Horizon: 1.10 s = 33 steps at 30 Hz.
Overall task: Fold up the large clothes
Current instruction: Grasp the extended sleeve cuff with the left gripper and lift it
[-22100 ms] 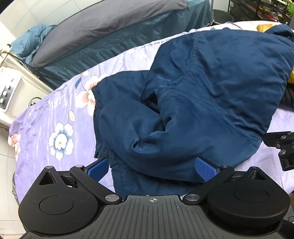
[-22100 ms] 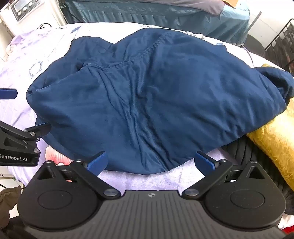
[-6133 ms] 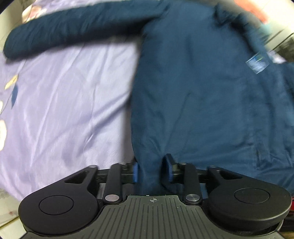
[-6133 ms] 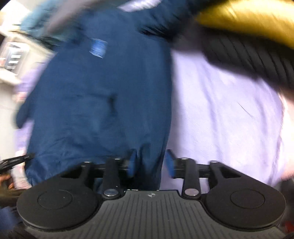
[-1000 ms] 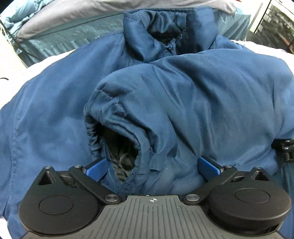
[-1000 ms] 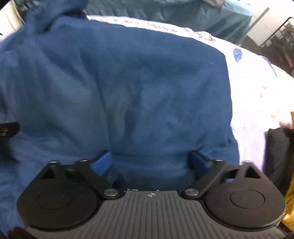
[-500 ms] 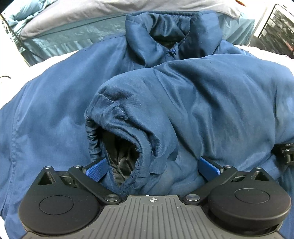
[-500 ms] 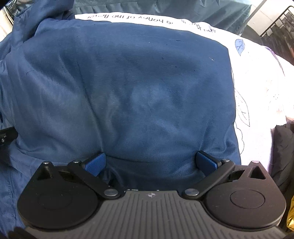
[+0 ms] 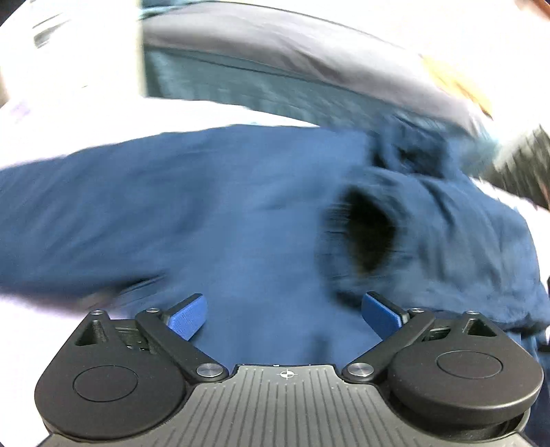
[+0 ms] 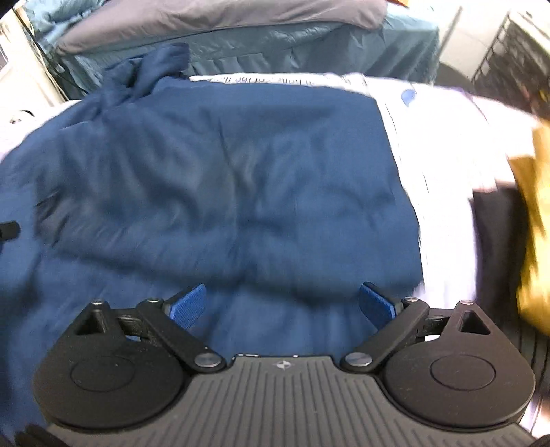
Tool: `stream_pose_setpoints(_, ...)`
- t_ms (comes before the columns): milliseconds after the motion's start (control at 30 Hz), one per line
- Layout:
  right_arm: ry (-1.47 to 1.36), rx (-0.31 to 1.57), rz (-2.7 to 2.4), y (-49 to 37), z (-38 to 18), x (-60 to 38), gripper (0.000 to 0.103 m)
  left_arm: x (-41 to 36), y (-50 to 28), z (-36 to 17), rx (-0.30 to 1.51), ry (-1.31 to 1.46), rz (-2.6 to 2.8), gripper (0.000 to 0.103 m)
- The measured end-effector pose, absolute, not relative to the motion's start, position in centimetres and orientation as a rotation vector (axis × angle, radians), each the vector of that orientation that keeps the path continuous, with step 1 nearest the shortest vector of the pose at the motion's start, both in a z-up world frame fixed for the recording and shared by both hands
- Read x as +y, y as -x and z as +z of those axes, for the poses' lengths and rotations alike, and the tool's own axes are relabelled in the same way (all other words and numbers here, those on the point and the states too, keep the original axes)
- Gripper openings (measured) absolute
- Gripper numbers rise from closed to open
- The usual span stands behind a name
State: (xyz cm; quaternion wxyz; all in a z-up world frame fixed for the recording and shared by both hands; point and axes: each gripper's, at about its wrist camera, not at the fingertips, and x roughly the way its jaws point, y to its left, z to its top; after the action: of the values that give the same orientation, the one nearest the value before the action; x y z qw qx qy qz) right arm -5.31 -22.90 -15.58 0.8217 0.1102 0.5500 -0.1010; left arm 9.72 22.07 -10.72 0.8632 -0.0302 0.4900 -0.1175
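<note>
A large navy jacket [image 9: 213,220] lies spread on the pale sheet, blurred by motion in the left wrist view. One sleeve is folded across its chest, the dark cuff opening [image 9: 369,227] facing me, the collar [image 9: 409,151] behind it. My left gripper [image 9: 283,314] hangs open above the jacket's front, nothing between its blue pads. In the right wrist view the jacket's body [image 10: 220,178] fills the middle. My right gripper [image 10: 283,304] is wide above the cloth, its jaws closing slightly, with nothing gripped.
The pale floral sheet [image 10: 443,192] shows to the right of the jacket. A yellow cushion [image 10: 536,227] and a dark garment [image 10: 495,227] lie at the right edge. A second bed with a grey cover [image 10: 220,13] and teal skirt runs along the back.
Both grippers have lifted and drawn back from the jacket. The left view has swung left, so the cuff opening now sits to the right. The right gripper's pads no longer rest against the cloth.
</note>
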Motion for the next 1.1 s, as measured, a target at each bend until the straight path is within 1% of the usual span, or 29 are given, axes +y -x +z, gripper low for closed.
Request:
stream_pose_setpoints(133,-0.273,1.204,-0.327,11.5,-13.7,-24.0,0.096,31.5,-7.9,-10.0,1.028,0.149,-0.096,0.103)
stream_pose_setpoints(233,-0.353,1.242,-0.416,16.1,-13.1,-24.6,0.096,38.1,-6.9,-10.0,1.028,0.235,0.030,0.103)
stream_pose_setpoints(400,-0.443,1.279,-0.453,18.8,-12.5,-22.7,0.096,46.5,-6.5,-10.6,1.003,0.395,0.179,0.103)
stream_pose_setpoints(567,-0.465,1.275,-0.369,15.9,-12.6,-18.7,0.096,51.3,-8.7,-11.5,0.948,0.529,0.273,0.103)
stream_pose_setpoints(700,-0.418,1.255,-0.292,13.6,-12.0,-15.6,0.096,54.0,-10.7,-12.3,0.909,0.597,0.337,0.103)
stream_pose_setpoints(867,-0.345,1.237,-0.248,11.1,-11.2,-12.8,0.096,57.1,-13.6,-13.3,0.876,0.613,0.388,0.103)
stream_pose_setpoints(933,-0.335,1.233,-0.247,10.6,-10.8,-12.3,0.096,58.3,-15.1,-14.2,0.899,0.612,0.426,0.103)
stream_pose_setpoints(1100,-0.315,1.215,-0.273,9.8,-10.3,-11.7,0.096,59.0,-17.2,-14.4,0.880,0.558,0.484,0.103)
